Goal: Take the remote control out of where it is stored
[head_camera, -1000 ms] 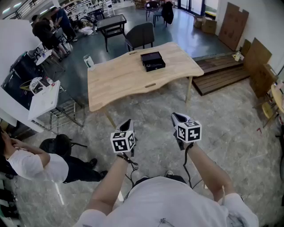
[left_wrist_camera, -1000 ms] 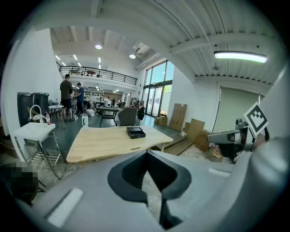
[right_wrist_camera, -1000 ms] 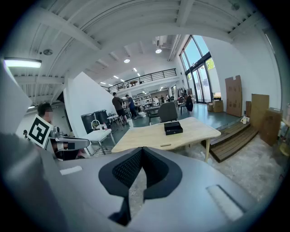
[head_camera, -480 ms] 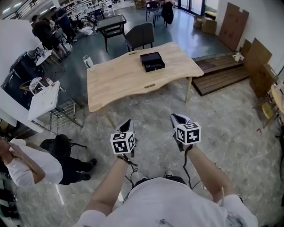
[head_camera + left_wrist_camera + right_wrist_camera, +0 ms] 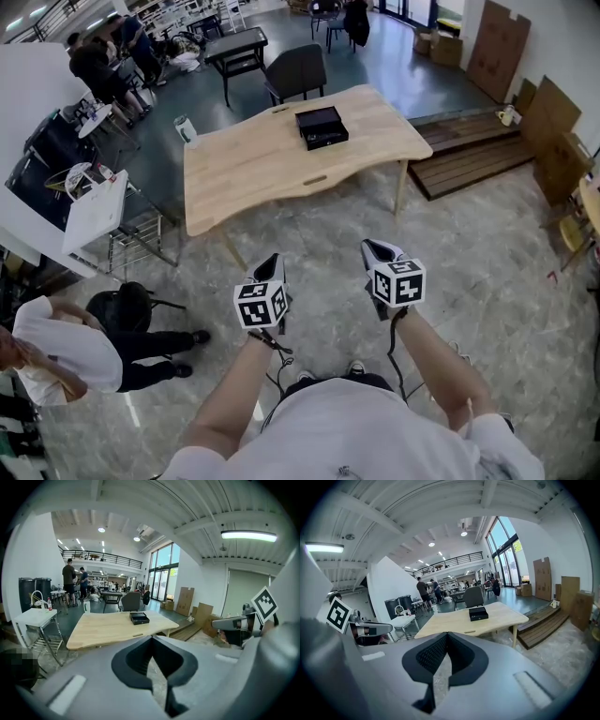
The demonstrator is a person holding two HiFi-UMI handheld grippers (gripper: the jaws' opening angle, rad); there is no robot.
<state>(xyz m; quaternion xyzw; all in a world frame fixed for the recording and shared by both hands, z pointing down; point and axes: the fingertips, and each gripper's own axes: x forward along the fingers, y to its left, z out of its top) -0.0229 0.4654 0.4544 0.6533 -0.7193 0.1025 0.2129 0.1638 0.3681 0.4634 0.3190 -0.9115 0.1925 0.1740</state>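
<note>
The left gripper (image 5: pixel 270 262) and right gripper (image 5: pixel 375 251) hang side by side, each with jaws together on nothing. Well ahead of both, a black rectangular box (image 5: pixel 322 127) sits on the pale wooden table (image 5: pixel 253 164). Whether the remote control is inside cannot be told.
</note>
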